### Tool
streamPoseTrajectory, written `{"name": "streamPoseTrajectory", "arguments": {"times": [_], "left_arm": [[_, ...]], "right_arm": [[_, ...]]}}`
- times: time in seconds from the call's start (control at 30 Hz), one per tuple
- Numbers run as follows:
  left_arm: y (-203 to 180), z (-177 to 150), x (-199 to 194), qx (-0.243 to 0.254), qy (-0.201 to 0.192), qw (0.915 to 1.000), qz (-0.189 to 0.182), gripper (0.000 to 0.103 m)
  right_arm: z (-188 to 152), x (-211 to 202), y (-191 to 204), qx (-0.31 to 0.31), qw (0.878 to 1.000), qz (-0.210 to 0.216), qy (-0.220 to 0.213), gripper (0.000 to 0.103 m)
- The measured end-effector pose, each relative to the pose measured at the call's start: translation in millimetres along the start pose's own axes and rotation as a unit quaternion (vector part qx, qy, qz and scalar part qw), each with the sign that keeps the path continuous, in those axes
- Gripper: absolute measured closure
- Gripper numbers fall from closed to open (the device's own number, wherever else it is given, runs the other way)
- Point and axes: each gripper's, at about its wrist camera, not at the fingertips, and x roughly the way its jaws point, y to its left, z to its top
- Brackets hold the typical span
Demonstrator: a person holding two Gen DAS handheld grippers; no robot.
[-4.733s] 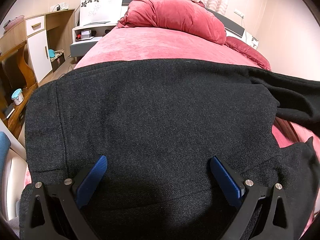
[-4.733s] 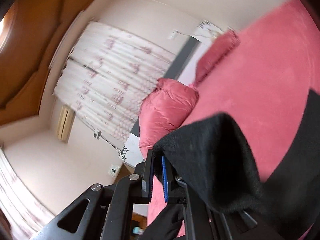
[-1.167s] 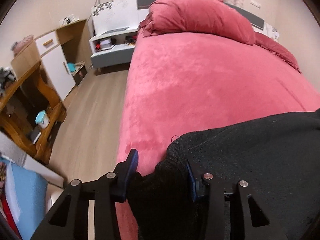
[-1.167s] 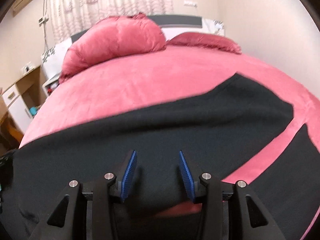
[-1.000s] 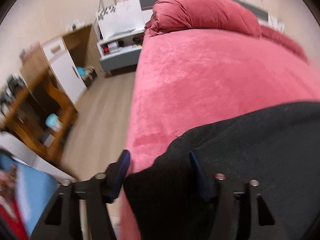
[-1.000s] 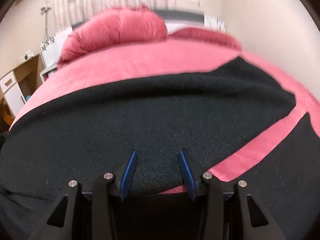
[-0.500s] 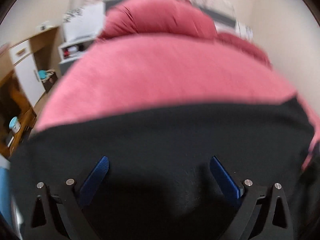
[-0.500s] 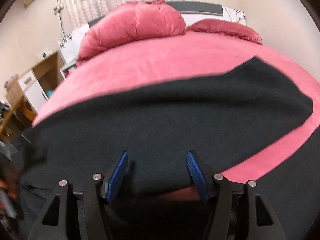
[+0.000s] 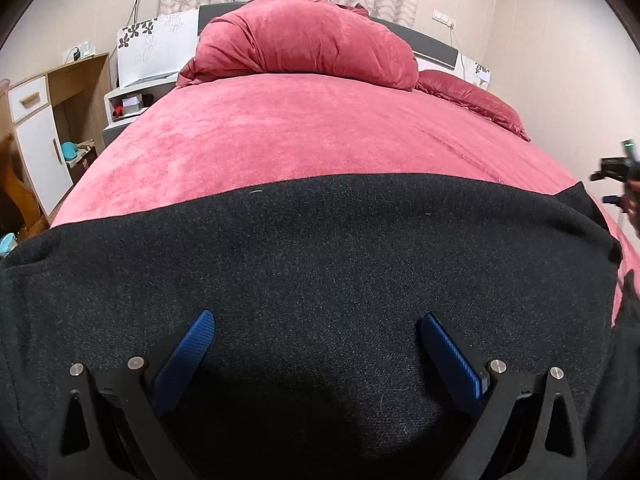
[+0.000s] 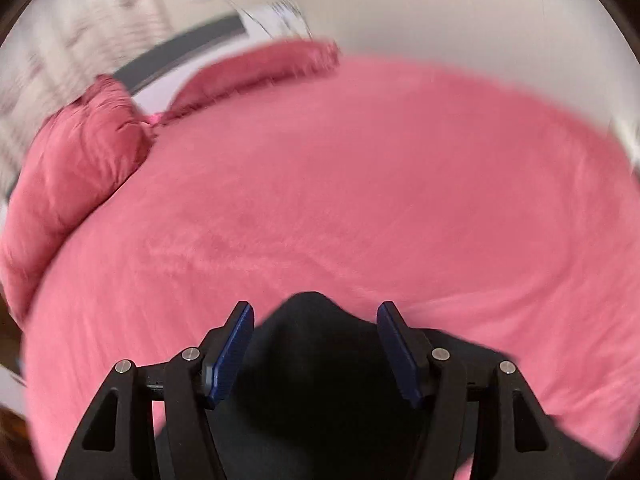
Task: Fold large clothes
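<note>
Black garment [image 9: 320, 264] lies spread flat across the near end of the bed [image 9: 320, 136], with the heaped red duvet [image 9: 304, 40] at the far, headboard end. The fabric's far edge runs as a straight line across the bedspread.

Left gripper [image 9: 318, 346]: fingers spread wide, empty, hovering over the middle of the garment. Cannot tell whether the tips touch the cloth.

Right gripper [image 10: 316, 344]: fingers apart, with a rounded black tip of the garment [image 10: 316, 320] poking up between them; pads not closed on it. This view is motion-blurred.

Handling judgement: cloth looks thick, woolly and matte, so probably fairly heavy, limp, not slippery and not fragile. It should drape and sag rather than hold a shape, and the blue ribbed pads should grip it well. Its own weight may drag on the plush bedspread.

Where to hold: pinch at edges or corners, both layers at once where it is doubled. The protruding tip between the right fingers is the obvious hold; the left needs an edge nearer the duvet side or a corner, not the flat middle.
</note>
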Motion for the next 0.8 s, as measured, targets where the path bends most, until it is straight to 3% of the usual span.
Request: {"name": "streamPoseTrajectory", "arguments": {"times": [0.07, 0.2, 0.27, 0.37, 0.4, 0.47, 0.5, 0.53, 0.6, 0.67, 0.73, 0.8], "left_arm": [[0.0, 1.2, 3.3, -0.002, 0.000, 1.0000, -0.003, 0.000], [2.6, 1.8, 4.7, -0.004, -0.001, 1.0000, -0.006, 0.000], [2.7, 1.5, 3.6, -0.005, -0.001, 1.0000, -0.007, 0.000], [3.4, 1.1, 3.2, -0.007, -0.003, 0.9999, -0.010, 0.000], [3.6, 1.1, 3.2, -0.007, -0.003, 0.9999, -0.011, 0.000], [3.9, 1.4, 3.4, -0.008, -0.004, 0.9999, -0.012, 0.000], [4.2, 1.5, 3.7, -0.009, -0.004, 0.9999, -0.012, 0.000], [4.3, 1.0, 3.9, -0.009, -0.004, 0.9999, -0.012, 0.000], [4.1, 0.9, 4.3, -0.008, -0.004, 0.9999, -0.012, 0.000], [4.9, 0.8, 4.7, -0.009, -0.005, 0.9999, -0.013, 0.000], [4.9, 0.7, 4.9, -0.009, -0.005, 0.9999, -0.013, 0.000], [5.2, 0.6, 5.1, -0.009, -0.005, 0.9999, -0.013, 0.000]], "right_arm": [[4.9, 28.9, 5.5, 0.006, 0.999, -0.017, 0.035, 0.038], [-8.4, 75.8, 30.4, -0.071, 0.987, -0.092, 0.106, 0.038], [-19.9, 75.8, 32.1, -0.084, 0.987, -0.092, 0.105, 0.039], [-33.6, 59.1, 27.9, -0.081, 0.990, -0.057, 0.099, 0.082], [-34.3, 53.7, 25.7, -0.079, 0.991, -0.050, 0.099, 0.087], [-26.5, 34.2, 16.0, -0.052, 0.996, -0.032, 0.070, 0.088], [-18.6, 19.9, 10.3, -0.032, 0.999, -0.030, 0.032, 0.089], [-7.9, -5.5, 0.9, 0.000, 0.999, -0.023, -0.043, 0.089], [0.3, -24.0, -10.7, 0.042, 0.993, -0.004, -0.107, 0.088], [4.1, -10.1, -11.0, 0.049, 0.995, -0.003, -0.090, 0.084], [1.9, 12.3, -12.5, 0.043, 0.998, 0.004, -0.053, 0.072], [-4.6, 19.9, -16.2, 0.041, 0.998, -0.018, -0.032, 0.061]]}}
